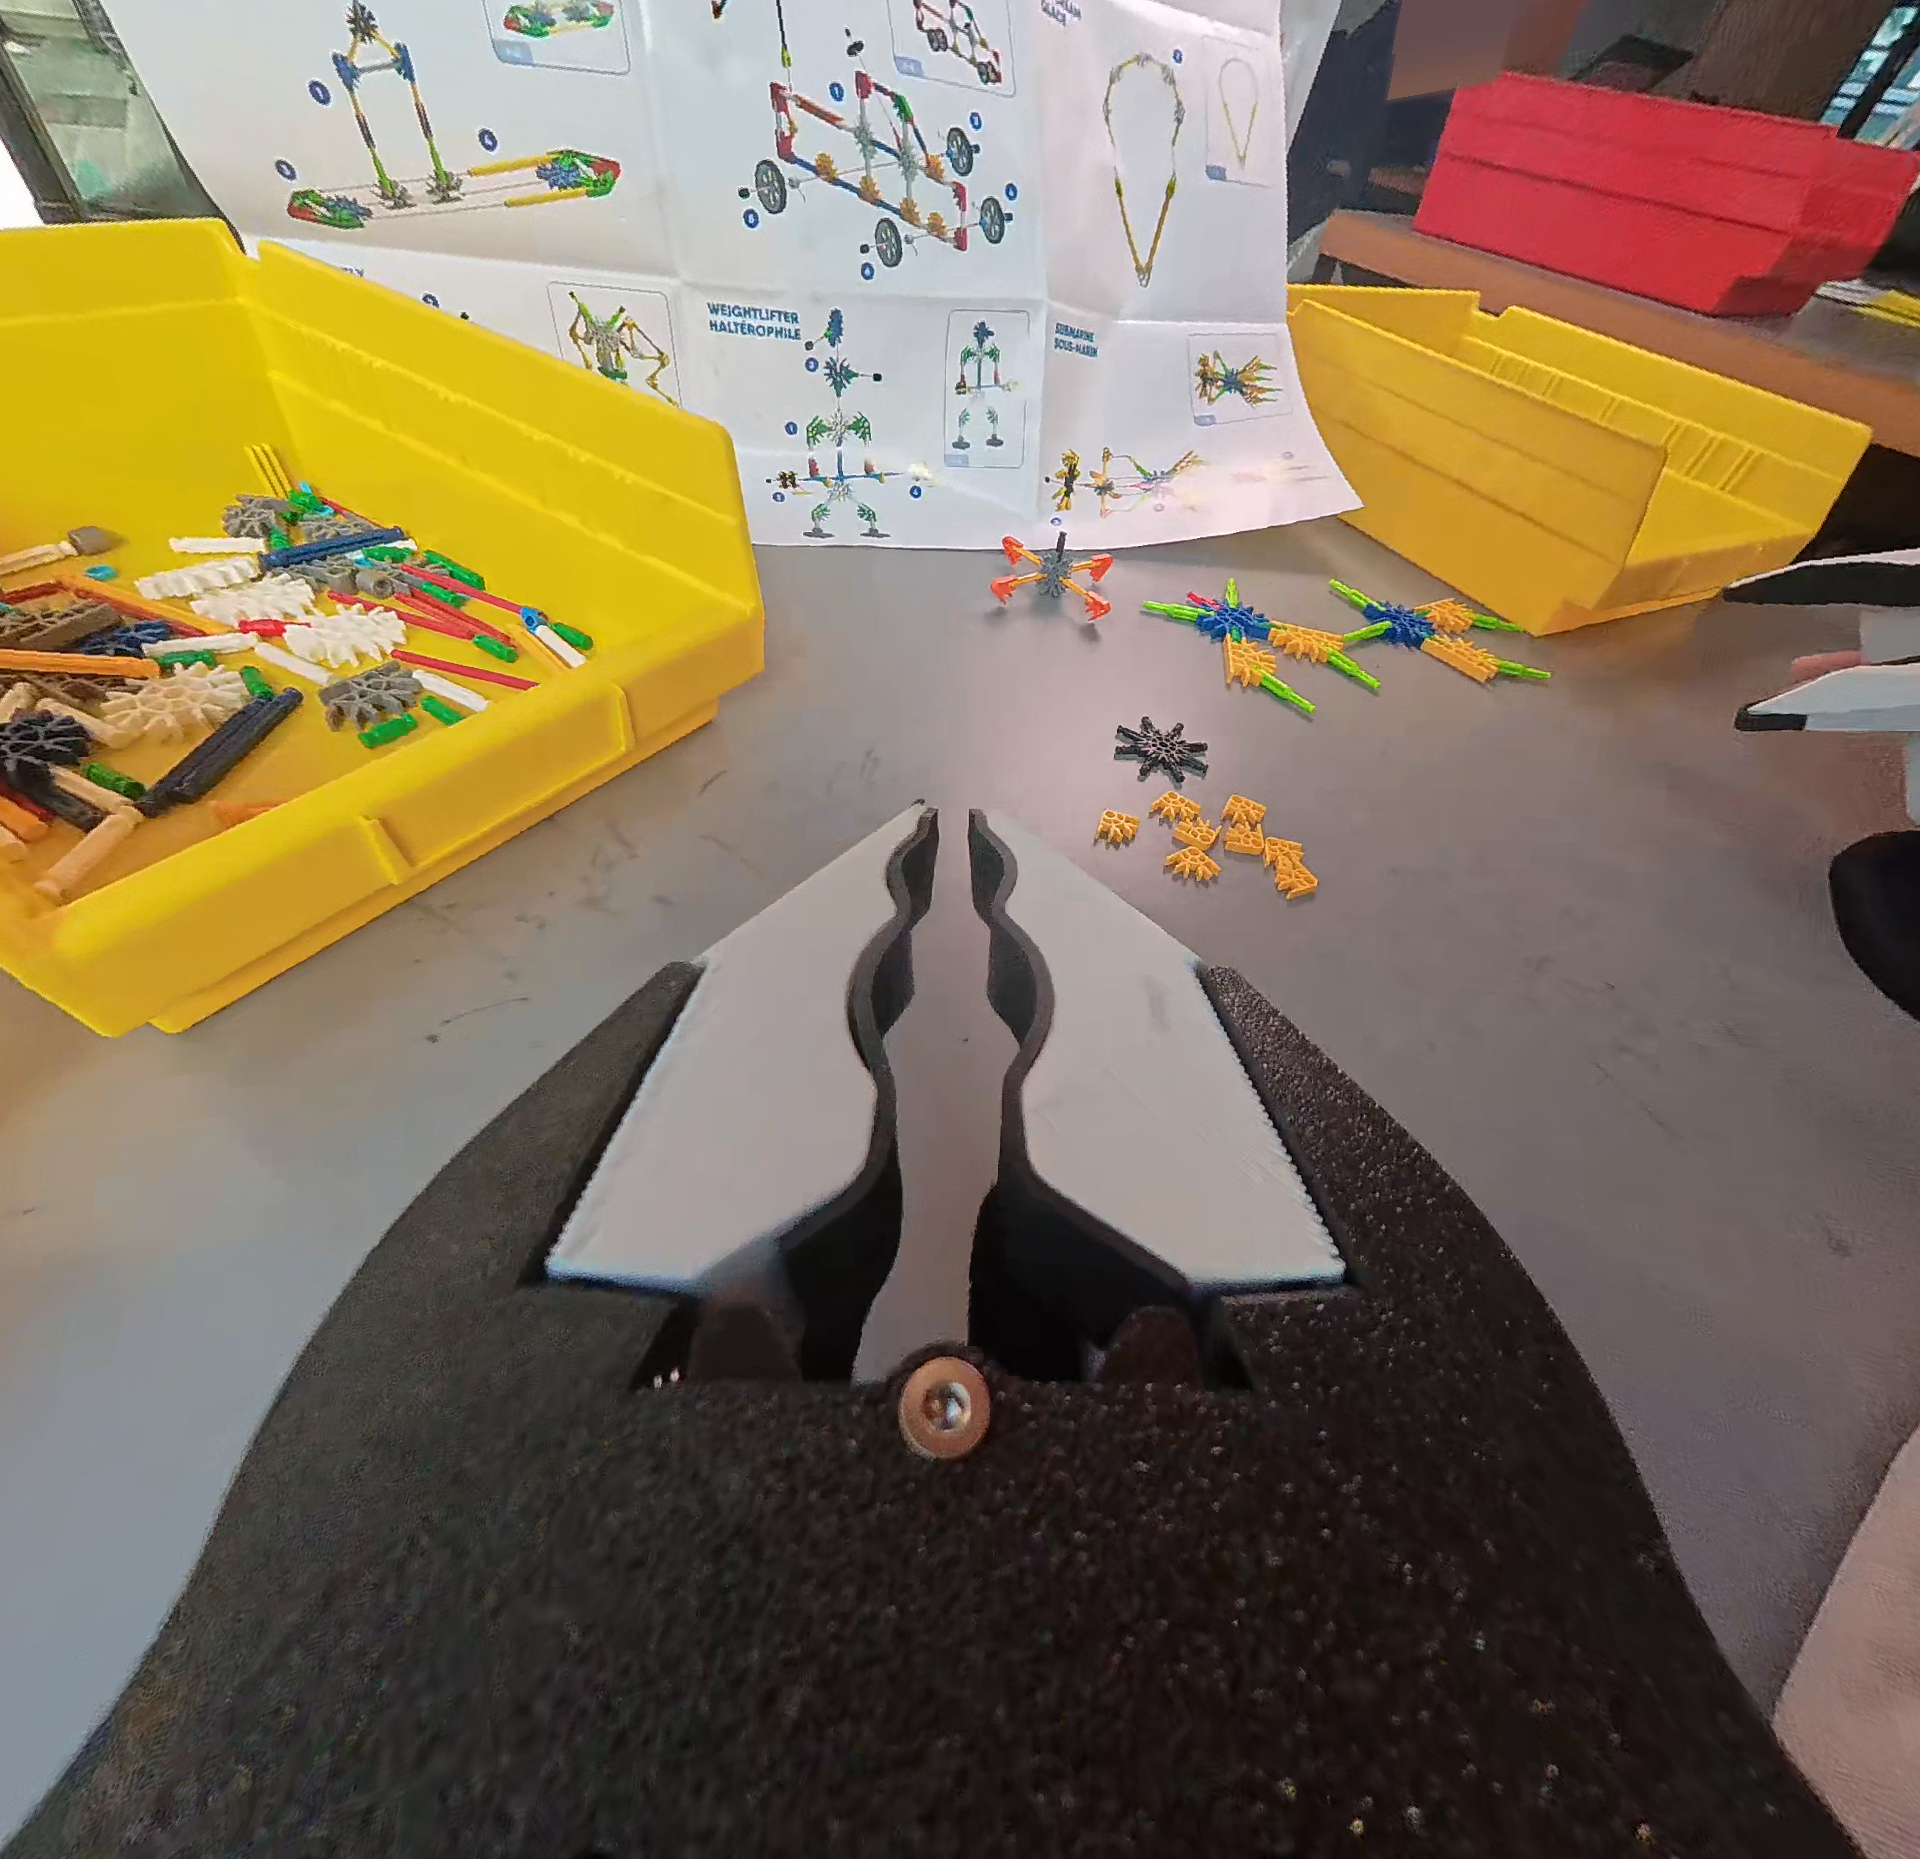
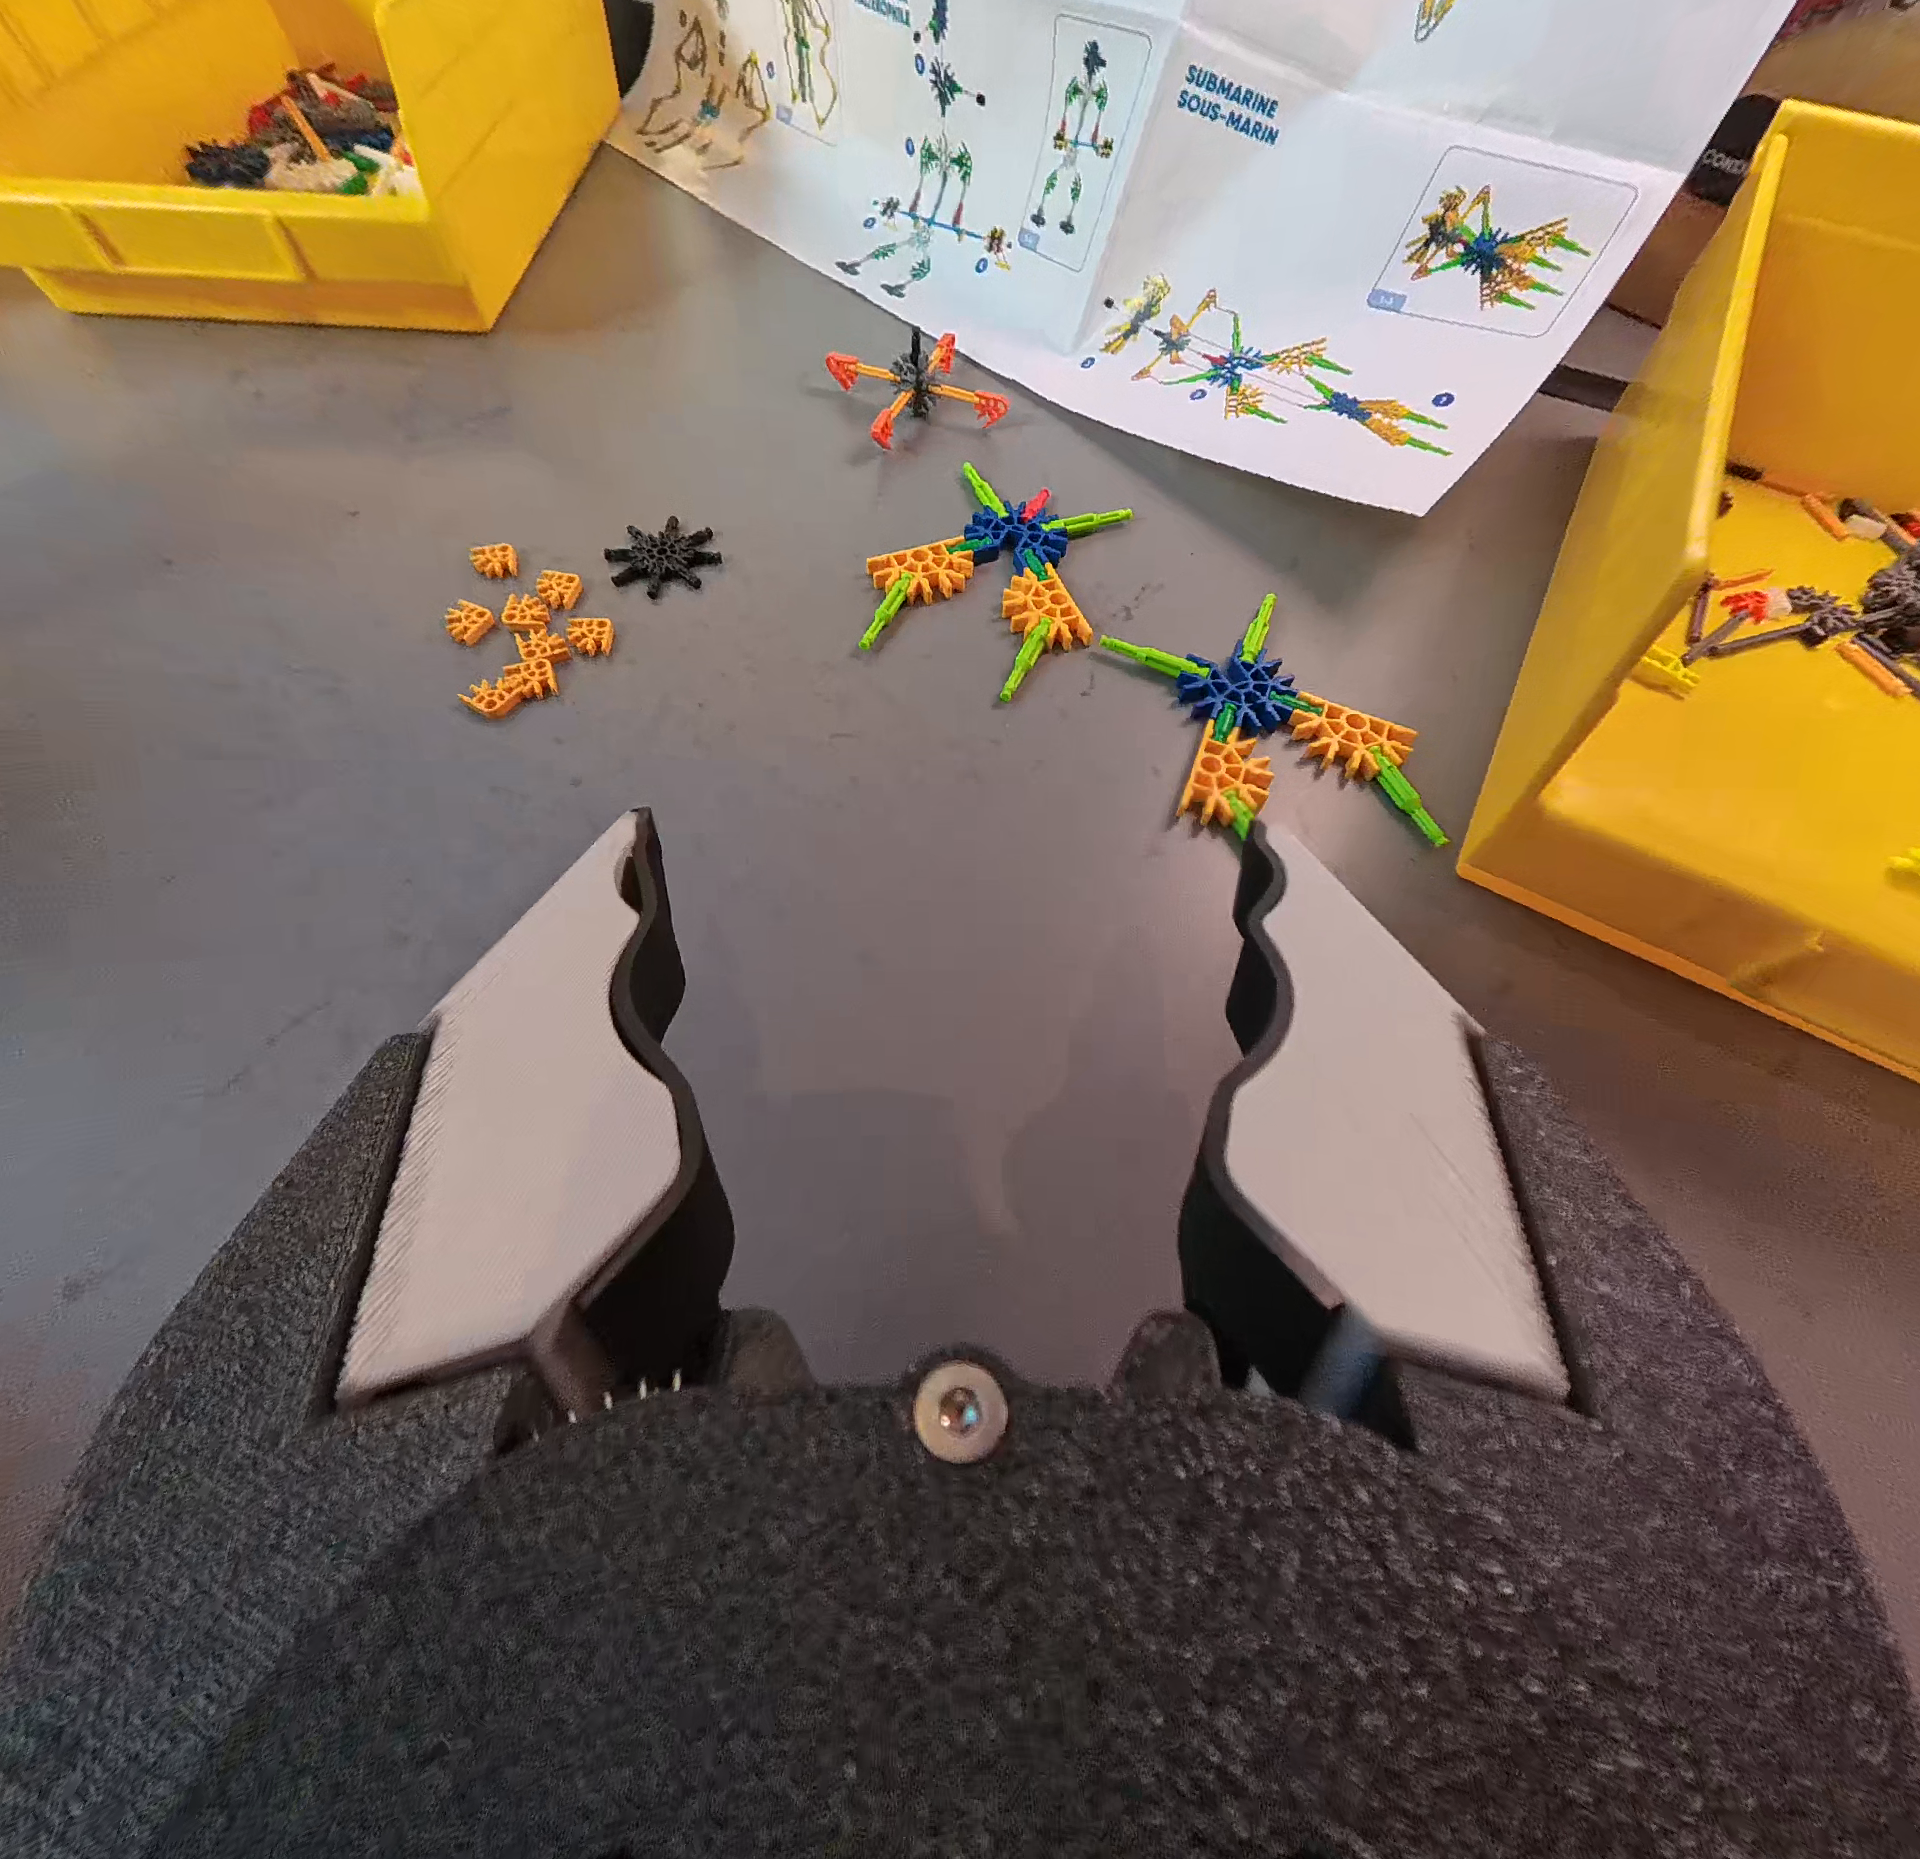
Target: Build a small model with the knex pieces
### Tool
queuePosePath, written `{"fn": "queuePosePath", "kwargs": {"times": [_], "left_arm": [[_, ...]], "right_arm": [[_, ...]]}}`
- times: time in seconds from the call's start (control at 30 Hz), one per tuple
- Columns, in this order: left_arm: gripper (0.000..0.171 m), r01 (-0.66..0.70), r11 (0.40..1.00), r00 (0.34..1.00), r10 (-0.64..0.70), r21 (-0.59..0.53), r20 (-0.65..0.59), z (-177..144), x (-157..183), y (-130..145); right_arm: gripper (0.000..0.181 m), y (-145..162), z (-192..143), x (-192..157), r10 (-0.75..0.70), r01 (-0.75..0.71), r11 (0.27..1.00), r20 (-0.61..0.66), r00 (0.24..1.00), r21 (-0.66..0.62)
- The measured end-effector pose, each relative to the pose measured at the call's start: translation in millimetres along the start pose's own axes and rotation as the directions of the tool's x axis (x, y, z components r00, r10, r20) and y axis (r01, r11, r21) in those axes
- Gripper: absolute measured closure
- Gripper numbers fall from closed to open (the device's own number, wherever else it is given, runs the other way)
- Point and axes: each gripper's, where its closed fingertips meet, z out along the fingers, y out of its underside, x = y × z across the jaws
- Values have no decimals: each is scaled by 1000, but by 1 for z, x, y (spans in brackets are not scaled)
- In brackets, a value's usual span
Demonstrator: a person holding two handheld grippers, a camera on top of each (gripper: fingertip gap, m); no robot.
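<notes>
My left gripper (image 1: 951,822) has its jaws drawn almost together, only a thin slit between the tips, and nothing sits in that slit; it hangs over the bare grey table (image 1: 520,1134). My right gripper (image 2: 951,833) is spread wide and holds nothing, its right fingertip just at the edge of the nearer blue-hubbed assembly (image 2: 1273,713), though I cannot tell whether it touches. Just ahead and to the right of my left tips lies a small heap of orange connector pieces (image 1: 1210,841), with a black snowflake connector (image 1: 1161,747) right behind them. Farther on lie the second blue-hubbed assembly (image 2: 997,562) with green rods and orange fans, and beyond it a grey hub with orange-tipped spokes (image 1: 1052,575), close to the lower edge of the folded instruction sheet (image 1: 914,251) that stands propped behind. To my left sits a yellow bin (image 1: 540,521) full of mixed rods and connectors; to my right another yellow bin (image 2: 1621,666) lies tipped on its side with a few pieces inside. A red bin (image 1: 1662,199) rests on a surface well behind it.
</notes>
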Motion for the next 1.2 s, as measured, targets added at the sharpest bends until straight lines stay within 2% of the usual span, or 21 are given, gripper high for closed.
{"fn": "queuePosePath", "kwargs": {"times": [0.1,0.23,0.37,0.53,0.63,0.73,0.77,0.83,0.9,1.03,1.2], "left_arm": [[171,-19,999,1000,19,-28,-4,3,1,2],[171,-56,995,994,64,-84,89,4,-8,8],[162,-51,993,993,62,-108,103,4,-8,6],[155,-154,975,987,159,-159,13,2,-4,13],[155,-184,973,983,182,-140,-28,-3,-5,12],[141,-196,973,980,189,-124,-70,-10,1,10],[141,-216,970,974,207,-106,-94,-13,6,8],[161,-266,959,960,254,-97,-118,-18,9,11],[169,-295,948,952,282,-116,-117,-22,5,18],[171,-239,961,962,215,-138,-165,-29,4,28],[171,-88,980,991,68,-177,-119,-31,-8,35]], "right_arm": [[81,-11,4,-9,-18,17,1000,99,995,20],[90,-24,18,-18,-64,55,998,240,969,42],[92,-33,31,-27,-48,45,999,332,942,17],[91,-44,29,-31,-41,29,998,247,968,55],[91,-41,23,-39,-49,34,996,191,980,81],[91,-45,17,-47,-40,25,994,147,988,103],[91,-48,15,-51,-33,16,994,144,989,111],[91,-54,12,-58,-27,9,992,147,989,123],[92,-59,12,-62,-43,24,992,145,988,127],[93,-65,15,-68,-80,57,989,161,984,140],[94,-60,20,-69,-88,63,988,182,979,138]]}}
